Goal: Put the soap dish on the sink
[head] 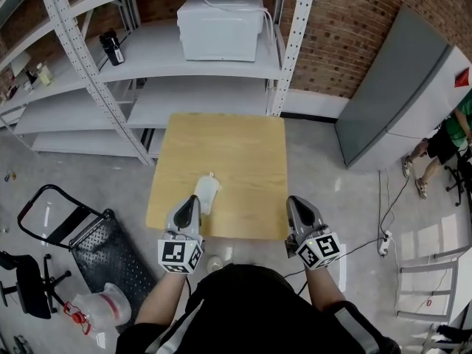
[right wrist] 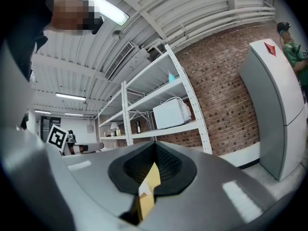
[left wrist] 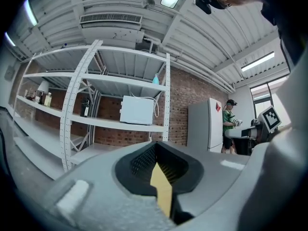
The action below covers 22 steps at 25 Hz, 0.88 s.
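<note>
A small white soap dish (head: 207, 193) lies on the wooden table (head: 236, 161), close to the front left corner. My left gripper (head: 187, 203) hovers just left of it over the table's front edge, jaws shut and empty. My right gripper (head: 296, 203) is level with it at the front right corner, also shut and holding nothing. In the left gripper view, the left gripper (left wrist: 161, 184) shows only a sliver of table between the closed jaws. Through the right gripper (right wrist: 148, 183) in the right gripper view, I see a strip of table and a white speck.
White metal shelving (head: 96, 87) stands behind the table with a white microwave (head: 221, 24) and a black bottle (head: 112, 48). A grey fridge (head: 398, 94) stands at the right, with a person in green (head: 451, 135) beyond it. A black hand truck (head: 81, 234) lies on the floor at the left.
</note>
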Each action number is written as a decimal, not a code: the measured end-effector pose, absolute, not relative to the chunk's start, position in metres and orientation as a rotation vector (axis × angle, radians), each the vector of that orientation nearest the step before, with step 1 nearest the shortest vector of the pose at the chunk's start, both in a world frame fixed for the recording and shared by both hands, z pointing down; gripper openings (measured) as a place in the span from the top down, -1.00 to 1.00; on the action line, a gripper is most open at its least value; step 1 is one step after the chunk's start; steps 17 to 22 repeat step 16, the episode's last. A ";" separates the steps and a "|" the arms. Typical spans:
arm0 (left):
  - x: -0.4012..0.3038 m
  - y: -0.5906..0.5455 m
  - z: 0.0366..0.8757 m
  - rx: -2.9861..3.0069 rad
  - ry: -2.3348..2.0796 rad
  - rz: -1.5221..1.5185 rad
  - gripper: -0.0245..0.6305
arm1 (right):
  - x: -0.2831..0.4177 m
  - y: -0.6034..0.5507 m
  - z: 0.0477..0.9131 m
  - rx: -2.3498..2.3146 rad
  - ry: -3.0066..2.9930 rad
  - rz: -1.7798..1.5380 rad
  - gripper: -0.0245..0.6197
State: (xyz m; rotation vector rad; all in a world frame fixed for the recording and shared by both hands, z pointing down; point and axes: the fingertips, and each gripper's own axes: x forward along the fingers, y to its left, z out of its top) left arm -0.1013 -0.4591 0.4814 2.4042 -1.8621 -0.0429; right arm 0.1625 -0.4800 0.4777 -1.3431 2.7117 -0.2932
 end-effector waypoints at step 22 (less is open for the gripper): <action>-0.090 -0.470 0.484 2.417 -1.870 -0.025 0.92 | 0.173 -0.485 0.482 -1.349 2.706 -0.309 0.91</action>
